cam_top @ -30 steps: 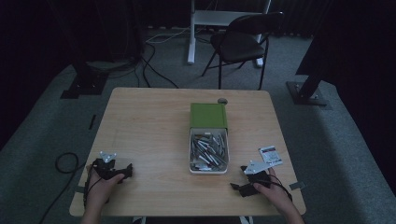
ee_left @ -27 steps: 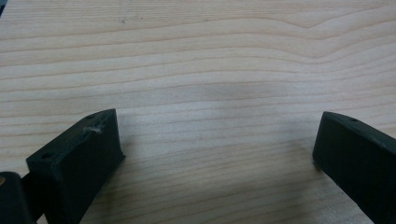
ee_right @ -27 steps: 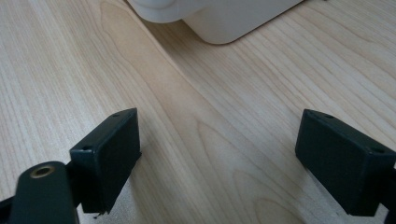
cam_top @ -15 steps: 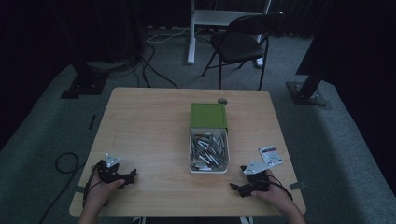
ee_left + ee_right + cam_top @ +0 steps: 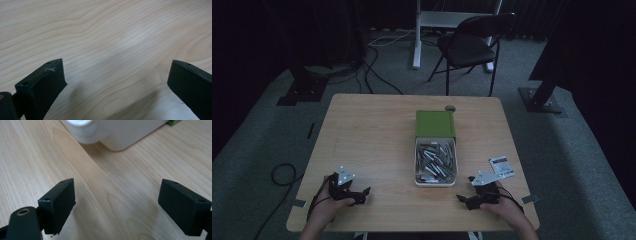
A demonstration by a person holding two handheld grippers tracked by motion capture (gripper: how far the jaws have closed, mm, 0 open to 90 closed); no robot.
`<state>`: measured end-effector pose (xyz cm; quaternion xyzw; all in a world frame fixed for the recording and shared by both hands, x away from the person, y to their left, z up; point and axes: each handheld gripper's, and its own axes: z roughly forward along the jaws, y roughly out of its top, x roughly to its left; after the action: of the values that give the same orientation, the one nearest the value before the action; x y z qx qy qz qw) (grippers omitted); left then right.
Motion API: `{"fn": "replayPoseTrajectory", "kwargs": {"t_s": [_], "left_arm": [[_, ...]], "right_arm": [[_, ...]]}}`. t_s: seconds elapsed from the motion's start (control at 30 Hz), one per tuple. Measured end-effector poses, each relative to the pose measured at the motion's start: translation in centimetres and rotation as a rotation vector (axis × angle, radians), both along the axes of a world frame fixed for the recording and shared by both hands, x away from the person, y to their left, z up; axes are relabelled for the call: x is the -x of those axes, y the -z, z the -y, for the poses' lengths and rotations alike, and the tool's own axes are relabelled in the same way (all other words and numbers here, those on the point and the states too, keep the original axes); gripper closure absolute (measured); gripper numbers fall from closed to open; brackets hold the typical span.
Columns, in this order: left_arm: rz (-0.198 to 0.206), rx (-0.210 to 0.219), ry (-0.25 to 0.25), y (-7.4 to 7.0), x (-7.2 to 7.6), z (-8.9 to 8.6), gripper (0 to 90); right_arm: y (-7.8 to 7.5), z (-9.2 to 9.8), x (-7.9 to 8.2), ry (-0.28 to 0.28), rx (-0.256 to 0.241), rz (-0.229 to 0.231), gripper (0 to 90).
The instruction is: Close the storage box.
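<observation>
A white tray (image 5: pixel 417 165) holding several metal parts (image 5: pixel 437 160) sits mid-table, with a green box (image 5: pixel 435 123) joined to its far end. My left gripper (image 5: pixel 361 196) rests near the table's front left edge, held by a hand. In the left gripper view its jaws stand wide apart over bare wood, so my left gripper (image 5: pixel 115 82) is open and empty. My right gripper (image 5: pixel 464 200) lies at the front right, pointing toward the tray. In its own view my right gripper (image 5: pixel 116 202) is open, with the white tray (image 5: pixel 117 132) just beyond its jaws.
A small white packet (image 5: pixel 501 166) lies right of the tray. A small round object (image 5: pixel 450 108) sits behind the green box. Beyond the wooden table (image 5: pixel 372 135) stand a black folding chair (image 5: pixel 472 45), a white desk leg (image 5: pixel 416 35) and cables on the grey carpet.
My left gripper has drifted slightly toward the front edge of the table. The right gripper has barely shifted.
</observation>
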<state>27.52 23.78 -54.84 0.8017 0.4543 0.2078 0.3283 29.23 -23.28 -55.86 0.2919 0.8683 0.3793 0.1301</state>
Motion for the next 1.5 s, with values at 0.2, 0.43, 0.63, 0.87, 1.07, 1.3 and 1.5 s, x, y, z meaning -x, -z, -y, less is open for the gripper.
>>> {"fn": "replayPoseTrajectory", "kwargs": {"t_s": [0.2, 0.43, 0.63, 0.87, 1.07, 1.3, 1.5], "left_arm": [[0.036, 0.030, 0.098, -0.1, -0.1, 2.0, 1.9], [0.064, 0.042, 0.145, -0.5, -0.4, 3.9, 1.9], [0.076, 0.073, 0.166, -0.9, -0.8, 5.2, 1.9], [0.107, 0.103, 0.177, -1.8, -1.1, 7.2, 1.9], [0.133, 0.117, 0.207, -2.4, -1.4, 8.6, 1.9], [0.161, 0.132, 0.226, -3.0, -1.6, 10.1, 1.9], [0.169, 0.132, 0.229, -3.2, -2.0, 10.7, 1.9]], "right_arm": [[-1.1, 0.0, 0.0, -0.002, -0.050, 0.040, 13.5], [-2.1, 0.1, -0.1, 0.019, -0.105, 0.074, 13.4], [-2.6, -0.1, -0.5, 0.043, -0.152, 0.069, 13.3], [-3.1, -0.3, -0.8, 0.065, -0.204, 0.059, 13.3], [-3.2, -0.5, -1.0, 0.055, -0.219, 0.064, 13.3], [-3.4, -0.8, -1.2, 0.062, -0.223, 0.065, 13.3], [-3.3, -0.9, -1.6, 0.070, -0.231, 0.057, 13.4]]}}
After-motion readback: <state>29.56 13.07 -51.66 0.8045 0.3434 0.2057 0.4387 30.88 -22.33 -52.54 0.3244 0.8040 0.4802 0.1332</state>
